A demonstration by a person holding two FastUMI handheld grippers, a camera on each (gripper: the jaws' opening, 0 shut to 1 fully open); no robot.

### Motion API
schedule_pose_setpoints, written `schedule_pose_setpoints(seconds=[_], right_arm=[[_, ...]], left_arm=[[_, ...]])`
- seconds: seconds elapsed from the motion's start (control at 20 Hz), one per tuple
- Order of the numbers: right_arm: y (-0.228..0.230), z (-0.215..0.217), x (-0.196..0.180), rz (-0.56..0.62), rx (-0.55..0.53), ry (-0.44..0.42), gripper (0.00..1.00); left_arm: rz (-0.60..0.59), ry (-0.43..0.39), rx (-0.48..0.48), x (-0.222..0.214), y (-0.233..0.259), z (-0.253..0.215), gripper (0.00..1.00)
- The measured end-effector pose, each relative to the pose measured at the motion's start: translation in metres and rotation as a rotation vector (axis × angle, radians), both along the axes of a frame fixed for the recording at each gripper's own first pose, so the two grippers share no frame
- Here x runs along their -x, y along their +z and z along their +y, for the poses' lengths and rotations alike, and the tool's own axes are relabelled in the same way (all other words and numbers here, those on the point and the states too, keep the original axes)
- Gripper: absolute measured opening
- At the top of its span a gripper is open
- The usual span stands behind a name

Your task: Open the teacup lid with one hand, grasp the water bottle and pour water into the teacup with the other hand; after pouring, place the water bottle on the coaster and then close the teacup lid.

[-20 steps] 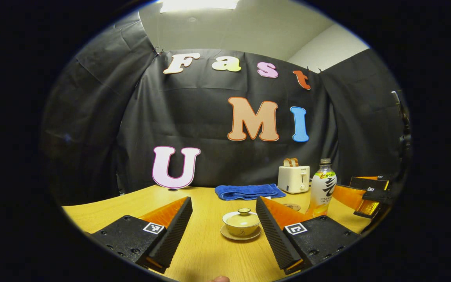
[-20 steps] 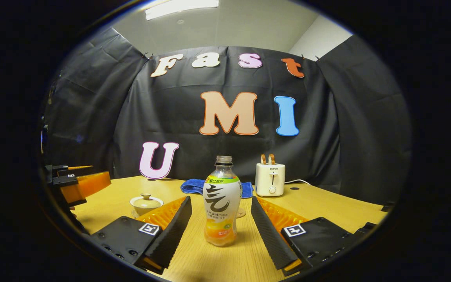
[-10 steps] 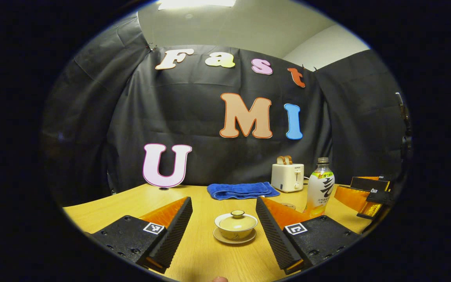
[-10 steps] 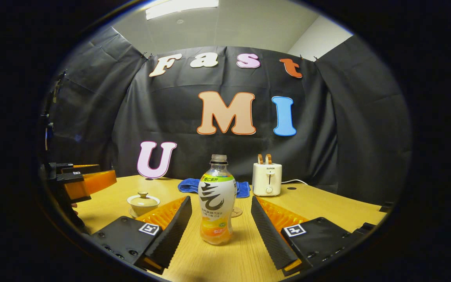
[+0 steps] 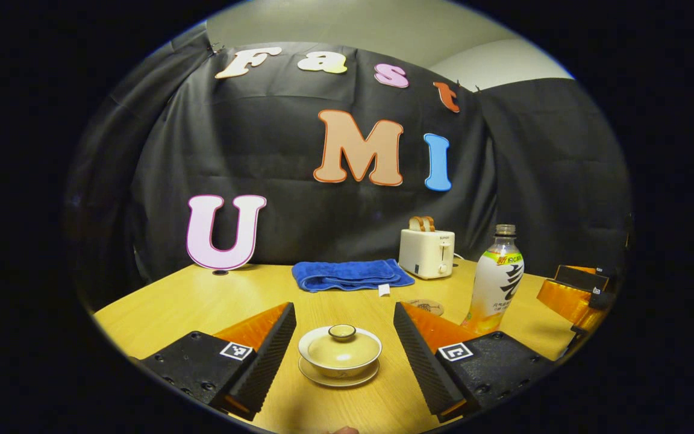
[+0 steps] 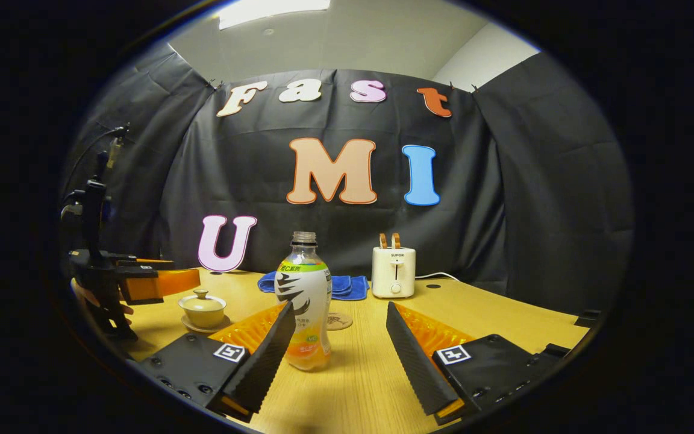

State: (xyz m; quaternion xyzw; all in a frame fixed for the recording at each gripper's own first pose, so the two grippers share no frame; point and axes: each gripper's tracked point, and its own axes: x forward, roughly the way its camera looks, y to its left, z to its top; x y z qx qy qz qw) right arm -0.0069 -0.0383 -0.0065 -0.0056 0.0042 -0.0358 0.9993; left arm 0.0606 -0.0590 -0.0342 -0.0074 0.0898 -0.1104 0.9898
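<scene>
A pale lidded teacup (image 5: pixel 340 352) on its saucer sits on the wooden table, just ahead of and between the fingertips of my open left gripper (image 5: pixel 344 310). Nothing touches the lid knob (image 5: pixel 342 331). To the right stands the drink bottle (image 5: pixel 499 283) with orange liquid at its bottom, and a round coaster (image 5: pixel 425 306) lies behind my right finger. In the right gripper view, the bottle (image 6: pixel 305 301) stands upright beside the left finger of my open right gripper (image 6: pixel 340 308), left of centre. The left gripper (image 6: pixel 136 283) hovers by the teacup (image 6: pixel 202 307). The coaster (image 6: pixel 339 320) lies beyond the bottle.
A folded blue towel (image 5: pixel 350 274) and a white toaster (image 5: pixel 426 253) with bread stand at the back of the table (image 5: pixel 202 301) by the black cloth wall. The toaster (image 6: pixel 393 271) has a cord running right. A hand (image 6: pixel 100 298) holds the left gripper.
My left gripper has moved forward and tipped down, so the teacup now sits closer between its fingers. The right gripper has swung right, and the bottle has shifted towards its left finger.
</scene>
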Motion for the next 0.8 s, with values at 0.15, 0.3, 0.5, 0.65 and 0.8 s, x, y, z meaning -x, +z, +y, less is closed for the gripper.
schedule_pose_setpoints(seconds=[0.15,0.3,0.5,0.65,0.8], right_arm=[[-0.001,-0.004,0.0,0.001,0.002,-0.006,0.98],[-0.007,-0.007,-0.002,0.014,0.002,-0.007,0.98],[-0.013,-0.009,-0.005,0.024,0.001,-0.009,0.98],[-0.019,-0.009,-0.009,0.037,-0.001,-0.006,0.98],[-0.019,-0.008,-0.008,0.038,0.0,-0.003,0.92]], left_arm=[[0.083,0.011,-0.001,-0.008,-0.02,-0.002,0.95],[0.166,0.035,-0.016,-0.014,-0.039,0.001,0.96],[0.203,0.05,-0.035,-0.02,-0.048,0.006,0.96],[0.201,0.045,-0.052,-0.024,-0.049,0.007,0.89],[0.201,0.026,-0.049,-0.024,-0.05,0.001,0.76]])
